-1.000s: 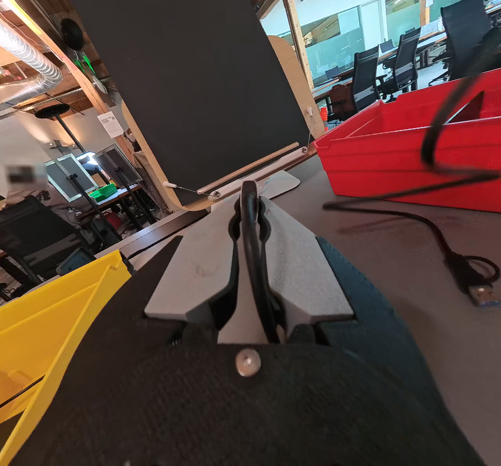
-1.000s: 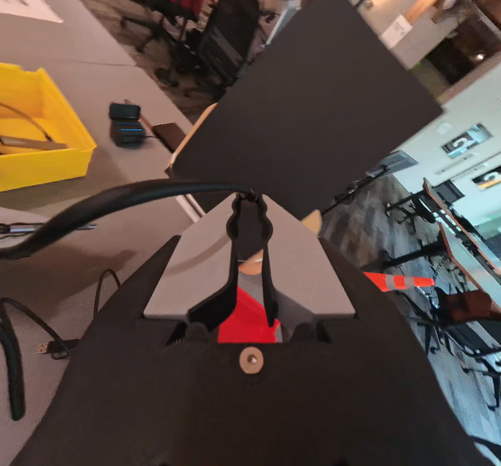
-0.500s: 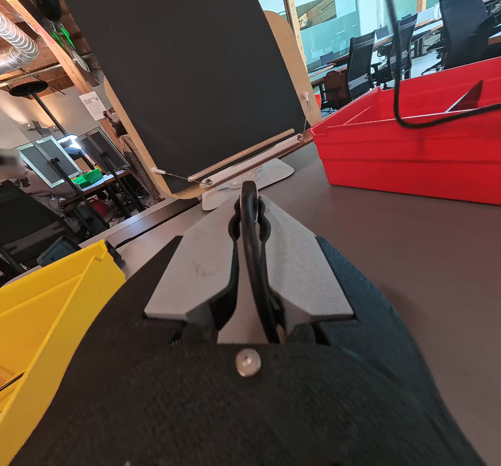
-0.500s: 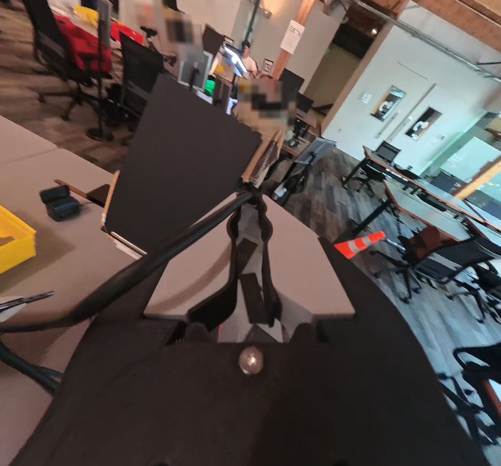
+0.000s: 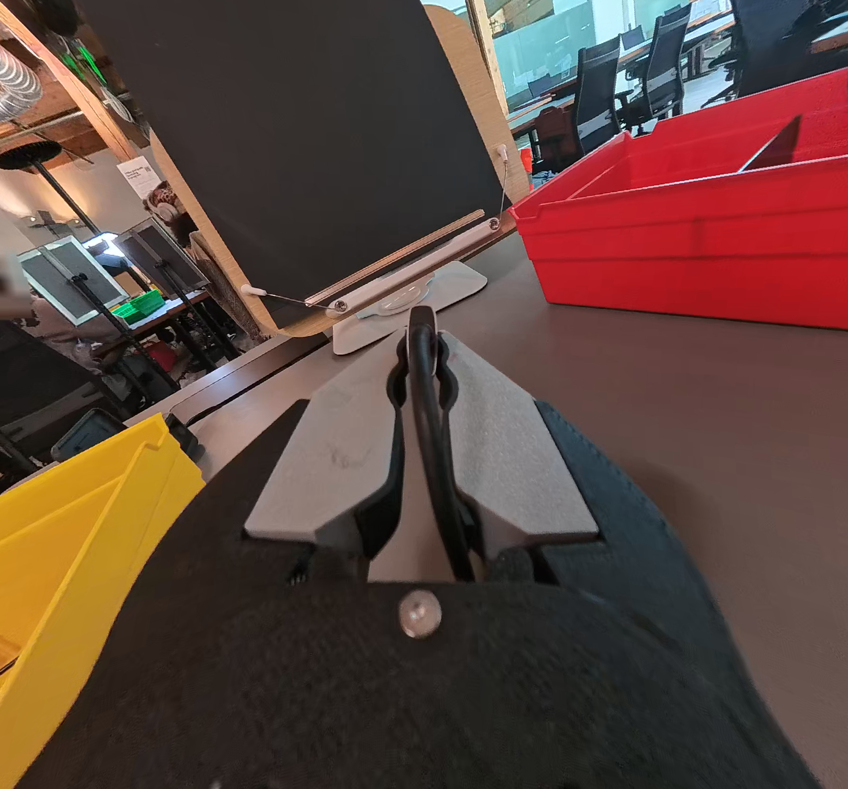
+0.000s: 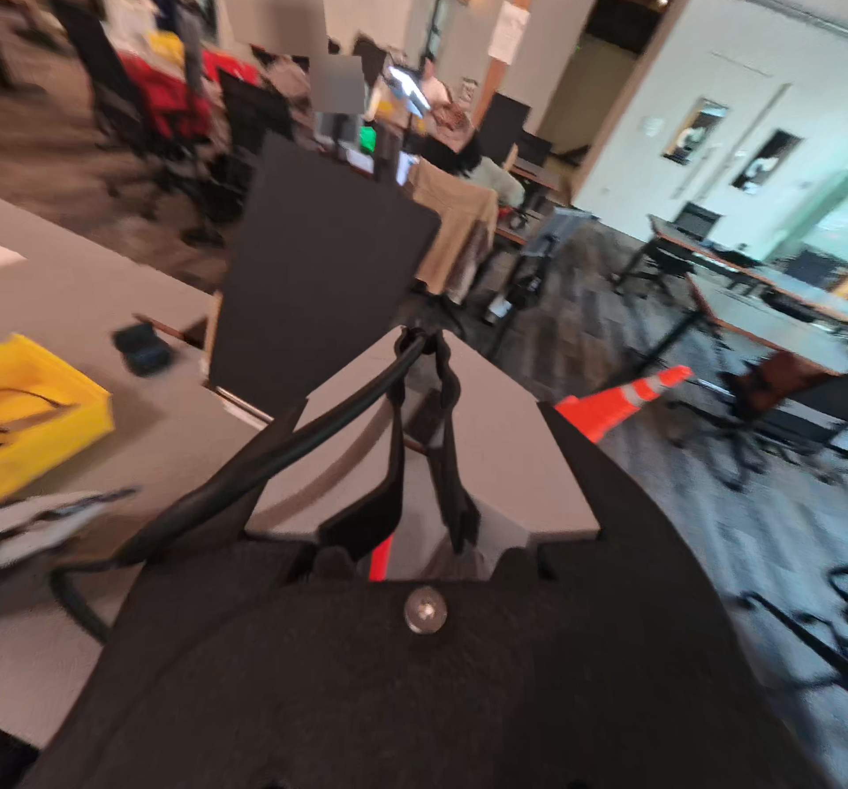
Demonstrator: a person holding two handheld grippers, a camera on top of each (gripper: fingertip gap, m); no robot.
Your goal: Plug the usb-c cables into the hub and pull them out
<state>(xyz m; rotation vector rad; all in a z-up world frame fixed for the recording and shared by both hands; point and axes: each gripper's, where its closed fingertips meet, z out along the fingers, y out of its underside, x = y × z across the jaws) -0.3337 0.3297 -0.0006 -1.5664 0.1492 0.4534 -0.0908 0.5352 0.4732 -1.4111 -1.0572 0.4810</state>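
Gone from the left wrist view since a second ago: loose black cable and its plug on the table [image 5: 642, 423], also the strand seen over the red bin [image 5: 688, 253] half a second ago. Right wrist view swung up and away from table, now blurred, aimed across the office toward an orange cone [image 6: 619, 400].

Left gripper [image 5: 423, 349]: pressed together on a black cable [image 5: 431, 423], which runs back between the fingers toward the camera; a pale rounded tip shows just past the fingertips, plug type not resolvable. Held low over the table, pointing at the white foot of the black board stand [image 5: 298, 124], yellow bin [image 5: 92, 514] at left.

Right gripper [image 6: 420, 345]: closed at the tips, pinching a second black cable [image 6: 298, 436] that trails down and left over the gripper body toward the table. Raised, tilted, well apart from the table surface.

Hub: not identifiable in either view. A small dark box [image 6: 142, 349] sits near the board; cannot tell what it is.

Progress, judged only: both cables in hand and apparently free of any socket, so either pulled out already or not yet plugged; cannot tell which. Bins on either side suggest sorting to follow, unconfirmed.

Risk: trailing slack on the right cable could snag.
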